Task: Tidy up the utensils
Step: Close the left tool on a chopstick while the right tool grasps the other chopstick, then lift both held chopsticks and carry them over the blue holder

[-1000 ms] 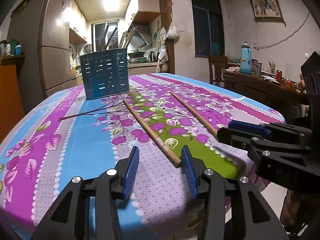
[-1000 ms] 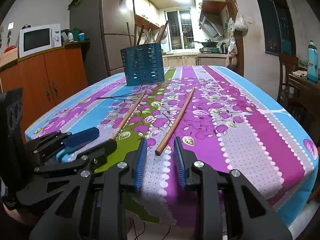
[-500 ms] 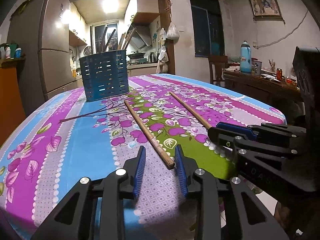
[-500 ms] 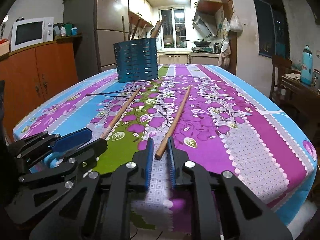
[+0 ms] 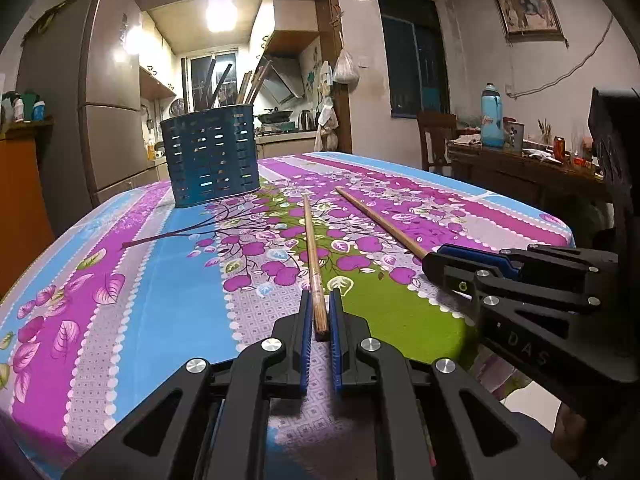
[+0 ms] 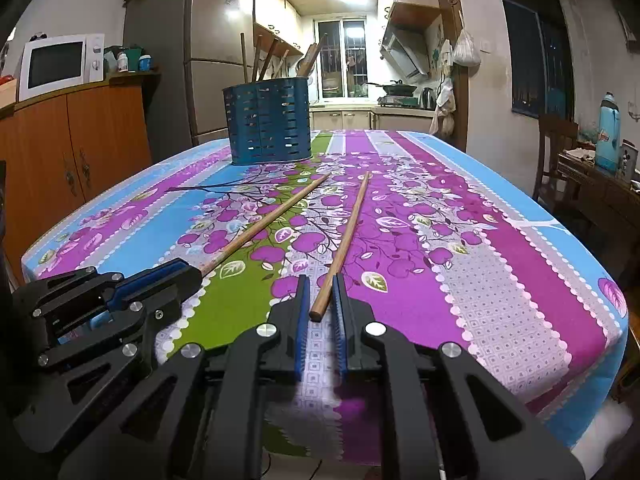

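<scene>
**Both jaws closed on chopstick ends**

Left gripper (image 5: 319, 316): the jaws have just been closing and now stand nearly together, the blue ribbed pads pressing either side of the near end of the left chopstick (image 5: 311, 248). The stick is round, light-brown wood, slightly thicker at the gripped end, tapering toward its far tip. It runs straight away from the jaws across the surface toward the holder.

Right gripper (image 6: 320, 300): the jaws have also just been closing, and their narrow gap is filled by the butt end of the right chopstick (image 6: 352, 220). Same material and shape, with a flat-cut round end face. Its far tip points toward the holder and stops short of it.

The two sticks lie side by side, apart, their far tips closer together than their gripped ends. Each gripper shows in the other's view as a black angular frame with silver screw heads and blue pads.

Surface: tablecloth (image 6: 500, 280), smooth printed fabric, purple, blue, grey and green stripes with leaf and branch pattern, white dotted borders.

Holder (image 5: 212, 156): dark blue cylinder, walls pierced by rows of short slots, standing upright at the far end of the surface. Several wooden sticks stand in it, leaning at angles.
</scene>
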A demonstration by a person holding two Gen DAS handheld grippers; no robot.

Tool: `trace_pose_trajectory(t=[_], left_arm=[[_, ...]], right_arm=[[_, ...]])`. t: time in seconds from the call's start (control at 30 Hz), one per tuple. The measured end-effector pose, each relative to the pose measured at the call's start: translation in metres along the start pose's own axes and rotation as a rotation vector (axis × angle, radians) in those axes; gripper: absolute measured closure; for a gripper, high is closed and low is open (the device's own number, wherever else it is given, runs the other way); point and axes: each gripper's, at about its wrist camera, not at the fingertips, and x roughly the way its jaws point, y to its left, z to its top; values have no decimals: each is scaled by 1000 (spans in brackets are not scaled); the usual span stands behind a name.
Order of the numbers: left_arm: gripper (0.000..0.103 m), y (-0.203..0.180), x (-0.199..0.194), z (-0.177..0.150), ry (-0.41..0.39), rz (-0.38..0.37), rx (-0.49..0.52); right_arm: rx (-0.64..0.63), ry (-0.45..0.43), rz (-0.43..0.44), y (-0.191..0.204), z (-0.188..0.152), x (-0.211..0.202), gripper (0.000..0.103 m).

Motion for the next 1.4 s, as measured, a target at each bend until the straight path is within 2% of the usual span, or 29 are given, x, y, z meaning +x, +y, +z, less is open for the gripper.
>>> trace_pose_trajectory(t=[0.6,0.9,1.1,1.27,1.4], left_arm=[[92,3,0,-6,-45,-18,9],[92,2,-3,-7,-51,-12,15],[95,2,-4,-3,-40,-25,17],[95,2,-21,9,-87,-22,22],[95,6,-46,33,-168,-12,22]], right_arm=[[-2,-23,-48,8,-4,-2,93],[8,-33,-38,7,-6,-3,93],[40,-53,-13,0,-6,-7,97],[24,-101,-11,-1,7,-26,97],[-26,-175,-4,1,30,-54,98]])
